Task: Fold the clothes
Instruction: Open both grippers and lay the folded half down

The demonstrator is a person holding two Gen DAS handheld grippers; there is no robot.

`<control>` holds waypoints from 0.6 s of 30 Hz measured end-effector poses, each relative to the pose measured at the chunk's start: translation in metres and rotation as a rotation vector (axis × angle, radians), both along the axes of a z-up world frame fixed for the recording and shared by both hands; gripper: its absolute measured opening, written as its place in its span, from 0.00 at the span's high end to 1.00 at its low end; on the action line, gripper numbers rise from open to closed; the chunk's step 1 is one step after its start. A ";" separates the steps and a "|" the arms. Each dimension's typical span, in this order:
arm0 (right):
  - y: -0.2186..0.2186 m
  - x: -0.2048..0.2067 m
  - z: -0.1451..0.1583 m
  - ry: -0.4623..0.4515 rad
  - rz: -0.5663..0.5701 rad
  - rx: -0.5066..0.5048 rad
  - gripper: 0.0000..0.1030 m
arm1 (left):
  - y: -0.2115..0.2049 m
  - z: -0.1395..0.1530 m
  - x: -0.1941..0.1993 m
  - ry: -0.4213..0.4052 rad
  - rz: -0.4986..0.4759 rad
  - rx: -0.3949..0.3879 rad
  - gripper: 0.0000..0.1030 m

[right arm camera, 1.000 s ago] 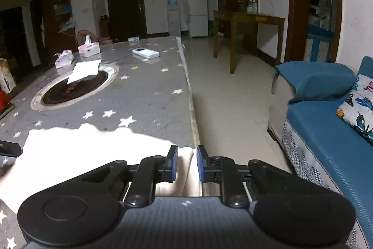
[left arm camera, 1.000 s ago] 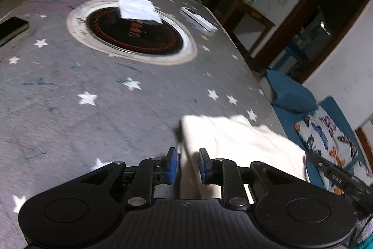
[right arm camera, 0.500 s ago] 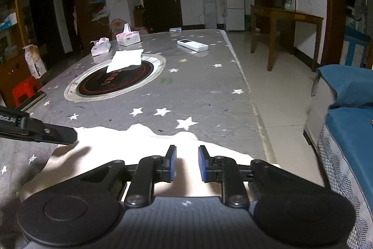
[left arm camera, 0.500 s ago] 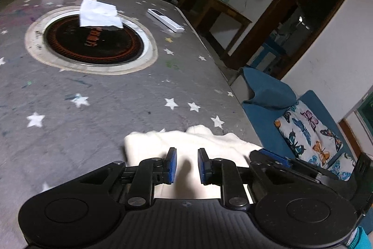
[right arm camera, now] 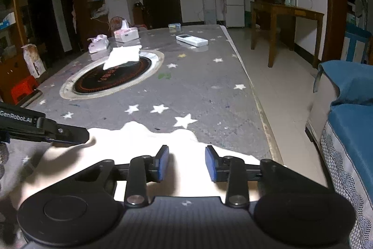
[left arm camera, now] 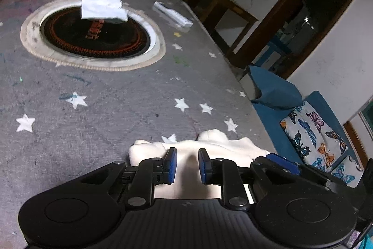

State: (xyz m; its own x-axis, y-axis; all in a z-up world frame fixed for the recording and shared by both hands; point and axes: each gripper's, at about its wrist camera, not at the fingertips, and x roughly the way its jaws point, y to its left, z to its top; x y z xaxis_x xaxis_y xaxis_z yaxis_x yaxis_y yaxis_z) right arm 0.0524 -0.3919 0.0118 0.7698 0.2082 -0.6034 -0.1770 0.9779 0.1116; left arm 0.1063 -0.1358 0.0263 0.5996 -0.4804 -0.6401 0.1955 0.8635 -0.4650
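Garment: cream cloth [right arm camera: 149,144] lies bunched at the near end of the star-print table [right arm camera: 198,90], close to its right-hand edge, with a wavy far hem facing the middle of the table.
Left gripper: left gripper [left arm camera: 186,166] hovers low over the cloth with its blue pads [left arm camera: 170,165] parted by a moderate gap; nothing is pinched between them.
Right gripper: right gripper [right arm camera: 187,163] sits over the same cloth, nearer the table edge, its pads [right arm camera: 163,161] spread wider, also empty. In its view the left tool's tip appears at the cloth's left corner (touching or just above, too overexposed to tell).
Step in hand: likely the pause between folds, both claws open above the fabric and no layer lifted.
Next move calls for: picking a clean edge or corner on each side, lowering until a pad slips under one layer, then closing both together so the fold travels evenly.
Clutter: white tissue [right arm camera: 123,56], a white remote [right arm camera: 191,40] and tissue boxes [right arm camera: 126,34] lie well apart, farther up the table around the round hotplate [right arm camera: 112,76].
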 end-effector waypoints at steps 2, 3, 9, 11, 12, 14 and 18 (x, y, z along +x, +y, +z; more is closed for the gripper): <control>0.002 -0.009 0.006 -0.008 0.013 0.007 0.64 | -0.001 0.005 -0.009 -0.016 -0.017 -0.001 0.78; 0.003 -0.014 0.008 -0.011 0.024 0.012 0.63 | -0.001 0.006 -0.015 -0.023 -0.028 -0.002 0.78; 0.019 -0.050 0.013 -0.016 0.085 -0.002 0.57 | -0.008 0.010 -0.049 -0.049 -0.099 0.020 0.78; 0.024 -0.062 0.012 -0.019 0.099 -0.013 0.54 | -0.009 0.009 -0.060 -0.055 -0.116 0.038 0.77; 0.026 -0.067 0.011 -0.021 0.102 -0.021 0.53 | -0.010 0.008 -0.066 -0.060 -0.122 0.047 0.76; 0.029 -0.080 0.009 -0.026 0.109 -0.042 0.50 | -0.010 0.007 -0.076 -0.072 -0.128 0.066 0.75; 0.031 -0.099 0.004 -0.024 0.106 -0.065 0.48 | -0.009 0.002 -0.087 -0.070 -0.128 0.095 0.72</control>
